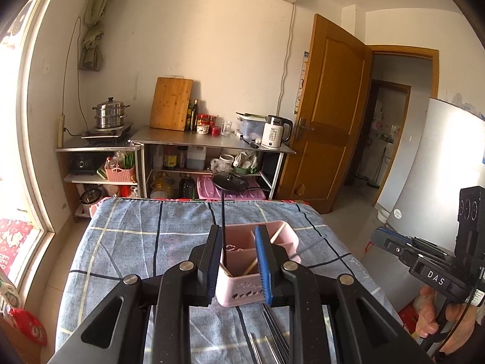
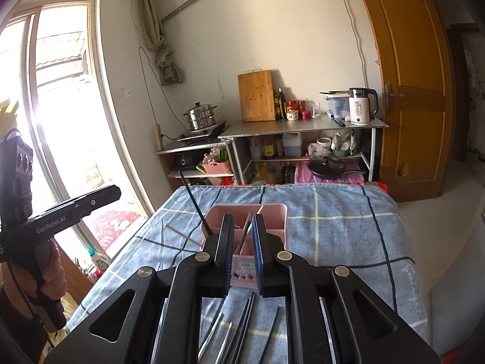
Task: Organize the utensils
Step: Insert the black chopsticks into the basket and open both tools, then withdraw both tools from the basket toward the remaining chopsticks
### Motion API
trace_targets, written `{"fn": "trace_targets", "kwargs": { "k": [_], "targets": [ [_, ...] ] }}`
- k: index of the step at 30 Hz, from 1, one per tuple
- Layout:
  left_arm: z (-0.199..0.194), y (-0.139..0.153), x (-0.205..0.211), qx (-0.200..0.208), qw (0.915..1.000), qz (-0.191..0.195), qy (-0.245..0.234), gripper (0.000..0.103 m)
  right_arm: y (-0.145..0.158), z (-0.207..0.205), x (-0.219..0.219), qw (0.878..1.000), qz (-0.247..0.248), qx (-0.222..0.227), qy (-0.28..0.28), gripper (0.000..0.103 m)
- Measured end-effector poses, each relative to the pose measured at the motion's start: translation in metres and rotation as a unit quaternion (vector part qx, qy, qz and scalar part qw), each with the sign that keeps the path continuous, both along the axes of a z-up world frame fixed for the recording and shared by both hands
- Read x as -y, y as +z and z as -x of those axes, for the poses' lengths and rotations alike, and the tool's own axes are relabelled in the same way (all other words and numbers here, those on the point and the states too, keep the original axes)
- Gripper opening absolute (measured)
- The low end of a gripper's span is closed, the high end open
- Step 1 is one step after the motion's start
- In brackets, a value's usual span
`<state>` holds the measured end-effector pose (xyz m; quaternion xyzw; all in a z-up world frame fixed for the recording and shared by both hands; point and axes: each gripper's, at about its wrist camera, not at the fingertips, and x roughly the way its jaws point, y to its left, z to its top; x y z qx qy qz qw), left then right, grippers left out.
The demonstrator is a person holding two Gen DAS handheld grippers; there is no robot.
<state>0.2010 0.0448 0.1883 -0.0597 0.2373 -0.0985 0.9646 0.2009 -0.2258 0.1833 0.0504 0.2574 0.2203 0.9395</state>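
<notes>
One pink caddy [image 1: 242, 285] — one black chopstick [image 1: 223, 221] upright inside.

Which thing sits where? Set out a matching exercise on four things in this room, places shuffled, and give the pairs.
Things
1. pink caddy
2. cutting board
3. steamer pot
4. kettle

Places
A. leaning against the wall
B. on the checked cloth
C. on the steel counter, at its end nearest the door
D. on the induction cooker

Pairs: 1-B, 2-A, 3-D, 4-C
</notes>
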Motion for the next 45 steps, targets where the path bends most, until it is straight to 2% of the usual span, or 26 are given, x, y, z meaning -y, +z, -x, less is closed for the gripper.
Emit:
{"fn": "trace_targets", "kwargs": {
  "k": [8, 18, 29, 33, 45],
  "targets": [
    [0.053, -0.012, 0.020, 0.013, 0.9997, -0.020, -0.006, 0.022, -0.006, 0.037, 0.017, 1.000, -0.004, 0.002, -0.009, 0.012],
    [0.087, -0.042, 0.032, -0.007, 0.9998, -0.011, -0.016, 0.022, -0.022, 0.070, 0.031, 1.000, -0.009, 0.000, -0.012, 0.013],
    [0.081, -0.079, 0.033, -0.041, 0.9991, -0.006, -0.011, 0.022, -0.052, 0.069, 0.040, 0.999, -0.010, -0.038, -0.020, 0.013],
    [0.078, -0.095, 0.035, -0.056, 0.9983, -0.014, -0.009, 0.022, -0.067, 0.065, 0.038, 0.998, -0.005, -0.056, -0.018, 0.013],
    [0.054, -0.149, 0.047, -0.124, 0.9918, -0.019, -0.022, 0.022, -0.104, 0.052, 0.028, 0.995, 0.007, -0.101, 0.001, 0.013]
  ]
}}
